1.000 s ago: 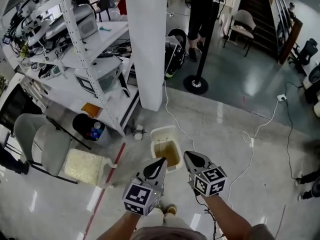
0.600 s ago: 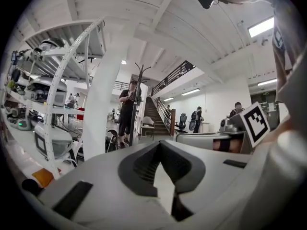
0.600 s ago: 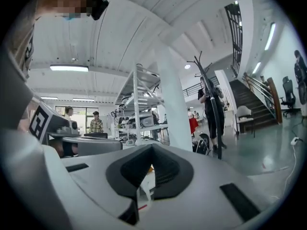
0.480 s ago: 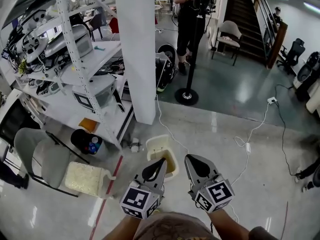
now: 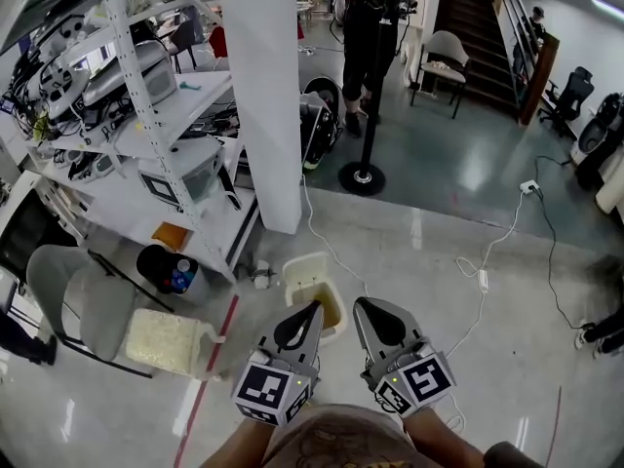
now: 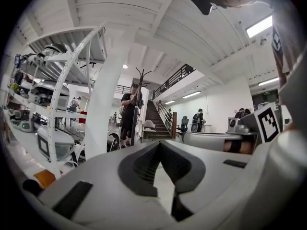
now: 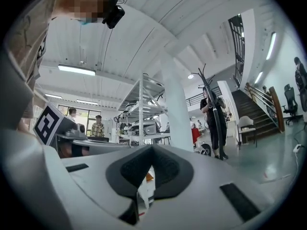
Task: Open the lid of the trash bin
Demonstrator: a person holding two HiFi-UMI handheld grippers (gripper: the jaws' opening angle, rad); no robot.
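The trash bin (image 5: 304, 265) stands on the floor (image 5: 487, 359) at 12 o'clock of the left gripper (image 5: 313, 309). The right gripper (image 5: 360, 304) hovers at its 3 o'clock. Both grippers' jaws are pressed together, empty.

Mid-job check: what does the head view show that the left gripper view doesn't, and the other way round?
Head view only: the cream trash bin on the floor, just beyond the tips of the left gripper and right gripper. Left gripper view only: the ceiling, and its own jaws together with nothing between them. Both: the white pillar, the shelving rack and the standing person.
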